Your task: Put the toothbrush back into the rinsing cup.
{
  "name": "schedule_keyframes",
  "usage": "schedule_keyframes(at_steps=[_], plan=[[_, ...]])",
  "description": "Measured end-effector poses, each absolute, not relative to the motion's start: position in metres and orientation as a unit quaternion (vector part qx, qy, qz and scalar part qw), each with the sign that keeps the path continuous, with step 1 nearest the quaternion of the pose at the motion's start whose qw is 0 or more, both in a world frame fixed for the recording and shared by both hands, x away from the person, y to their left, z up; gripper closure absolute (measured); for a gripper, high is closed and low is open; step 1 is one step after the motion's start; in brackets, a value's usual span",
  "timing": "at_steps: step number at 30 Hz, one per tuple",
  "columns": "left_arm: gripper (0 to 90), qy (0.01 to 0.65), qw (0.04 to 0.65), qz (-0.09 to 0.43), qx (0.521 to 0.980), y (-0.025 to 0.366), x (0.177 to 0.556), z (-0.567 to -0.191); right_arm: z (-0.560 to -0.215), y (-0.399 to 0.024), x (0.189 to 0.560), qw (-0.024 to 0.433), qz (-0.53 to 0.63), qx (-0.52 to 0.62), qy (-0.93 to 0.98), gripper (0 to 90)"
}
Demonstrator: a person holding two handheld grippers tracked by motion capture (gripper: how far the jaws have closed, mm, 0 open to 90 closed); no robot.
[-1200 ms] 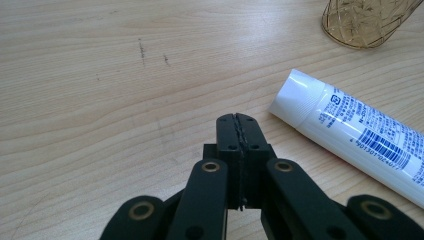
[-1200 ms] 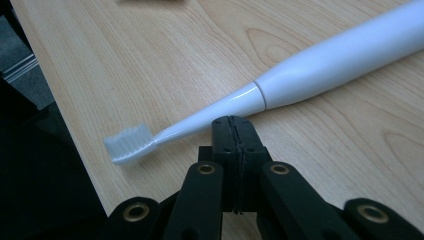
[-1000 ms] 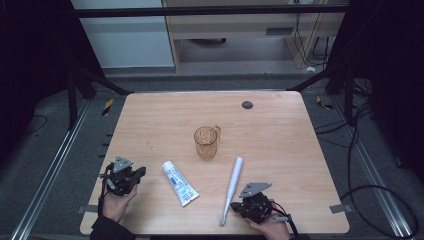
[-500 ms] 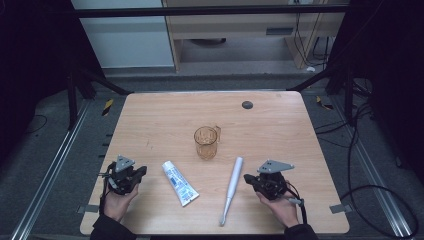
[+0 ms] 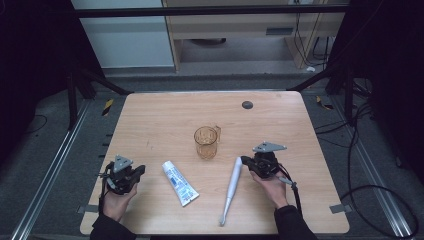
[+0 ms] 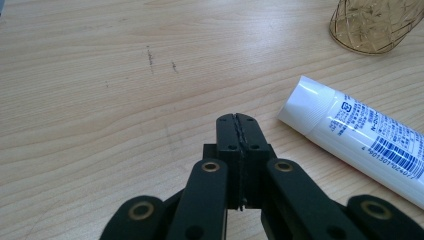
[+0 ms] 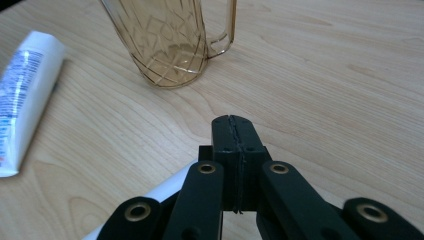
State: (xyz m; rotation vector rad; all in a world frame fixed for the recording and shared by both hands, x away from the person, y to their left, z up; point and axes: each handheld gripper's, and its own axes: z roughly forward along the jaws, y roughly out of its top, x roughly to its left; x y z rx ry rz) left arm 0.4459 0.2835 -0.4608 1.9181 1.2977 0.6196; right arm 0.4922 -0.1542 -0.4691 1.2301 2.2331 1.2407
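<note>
With both jaws closed empty, my right gripper (image 5: 246, 161) beside the toothbrush (image 5: 231, 184) could knock the amber mug (image 5: 206, 142) over.

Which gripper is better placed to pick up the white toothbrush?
The right gripper, probably: its shut tips sit right beside the white toothbrush. The left gripper is farther off, beyond the white toothpaste tube.

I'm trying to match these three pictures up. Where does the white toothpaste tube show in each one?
High view: the toothpaste tube lies low on the table, left of centre.
Left gripper view: tube at the right edge, cap end toward the middle.
Right gripper view: tube at the left edge.
Shared landmark: the amber glass mug, which stands beyond the tube.
</note>
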Motion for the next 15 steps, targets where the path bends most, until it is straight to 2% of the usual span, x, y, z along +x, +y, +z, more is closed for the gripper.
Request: schedule_keyframes(at_steps=[15], plan=[[89.7, 0.503, 0.362, 0.239, 0.748, 0.284, 0.446, -0.461, -0.487, -0.135, 0.515, 0.152, 0.410, 0.417, 0.797, 90.0]])
